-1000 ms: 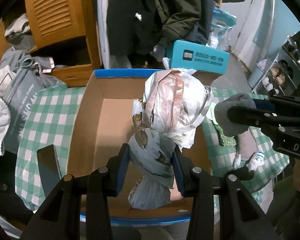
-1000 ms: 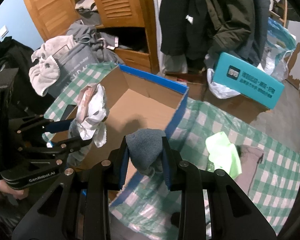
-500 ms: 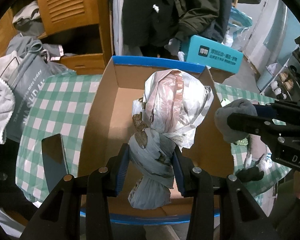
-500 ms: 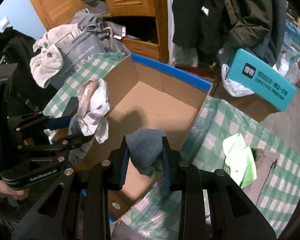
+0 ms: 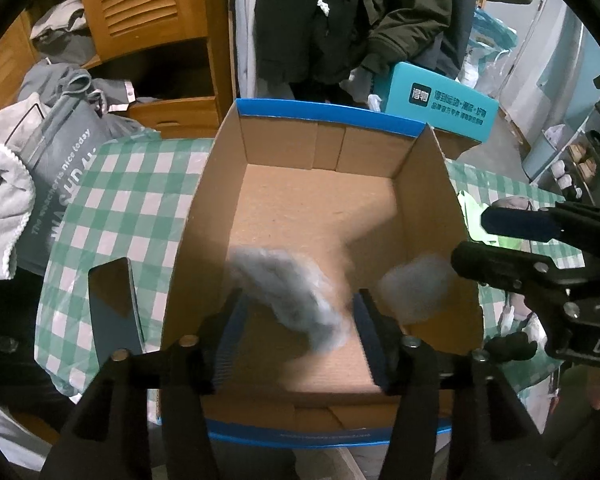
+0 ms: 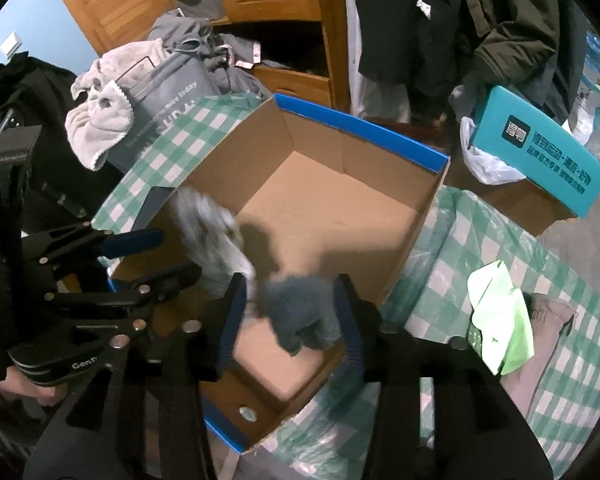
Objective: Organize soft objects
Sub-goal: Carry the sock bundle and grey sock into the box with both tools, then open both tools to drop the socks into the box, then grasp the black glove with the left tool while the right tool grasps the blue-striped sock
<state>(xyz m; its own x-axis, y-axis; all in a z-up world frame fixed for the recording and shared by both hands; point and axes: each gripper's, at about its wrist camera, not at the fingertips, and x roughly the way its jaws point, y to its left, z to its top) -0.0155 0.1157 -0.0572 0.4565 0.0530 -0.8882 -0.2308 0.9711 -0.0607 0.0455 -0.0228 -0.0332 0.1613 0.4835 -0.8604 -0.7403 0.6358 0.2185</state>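
Cardboard, brown, blue-rimmed open box [image 5: 420, 184] fills the left wrist view, sitting on green-and-white checked tablecloth [image 5: 120, 200]. Left gripper [image 5: 300, 320] jaws spread wide, holding nothing; blurred grey-white crumpled plastic bundle [image 5: 296, 288] sits between them but not touching, looks mid-drop over the box floor. The wide jaws look like a release, letting it fall inside. Second blurred pale grey soft lump [image 5: 414, 284] shows by the box's right inner wall, below the other tool. Grey printed tote bag [image 5: 60, 168] and teal printed carton [image 5: 440, 108] lie outside the box.

Right wrist view: right gripper [image 6: 290, 320] jaws also wide, nothing pinched; dark grey knit fabric wad [image 6: 304, 312] blurred between them, free of the pads, apparently dropping onto the near end of the box. The plastic bundle is smeared above the box's left wall next to the left tool. Both tools hang above the box, likely so items land inside. Lime-green cloth [image 6: 500, 312] and pinkish cloth [image 6: 548, 320] wait on the tablecloth, well right of the box.
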